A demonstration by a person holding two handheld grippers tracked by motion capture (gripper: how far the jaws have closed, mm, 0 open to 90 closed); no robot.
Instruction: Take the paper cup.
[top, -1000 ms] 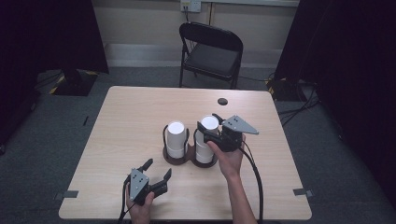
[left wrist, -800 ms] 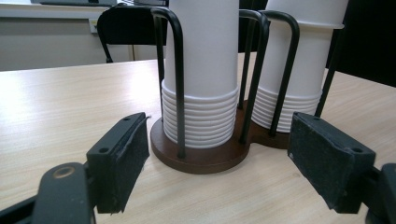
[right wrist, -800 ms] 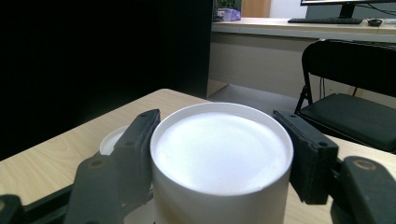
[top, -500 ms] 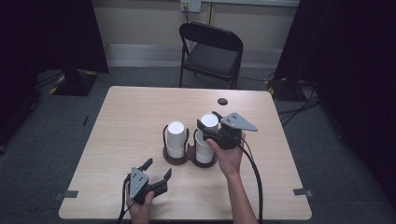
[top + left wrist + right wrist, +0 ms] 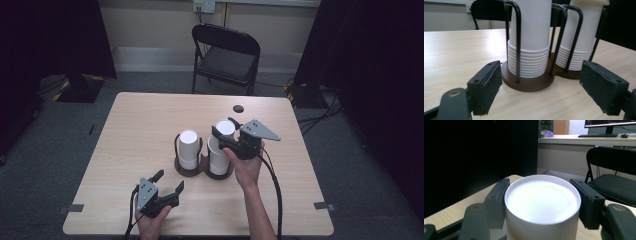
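The left tongs point(image 5: 166, 186) rest near the front of the bench point(image 5: 130, 130), jaws wide apart and holding nothing. Farther back, the right tongs point(image 5: 223, 131) are clamped on the top white cup point(image 5: 224, 127) of the right stack. I think the cup is being pulled off; next it should go straight up, clear of the black wire holder point(image 5: 529, 81).

- Table point(image 5: 125, 140): one, light wood.
- Cup holders: one double stand point(image 5: 189, 169), two wire-caged bays side by side on the table.
- White cup stacks: two, the left stack point(image 5: 188, 147) and the right stack point(image 5: 218, 155), one per bay.
- Top cup point(image 5: 225, 128): one, above the right stack.
- Grippers: two, left gripper point(image 5: 167, 184), right gripper point(image 5: 222, 131).
- Folding chair point(image 5: 226, 55): one, behind the table.
- Small dark disc point(image 5: 238, 108): one, near the table's far edge.
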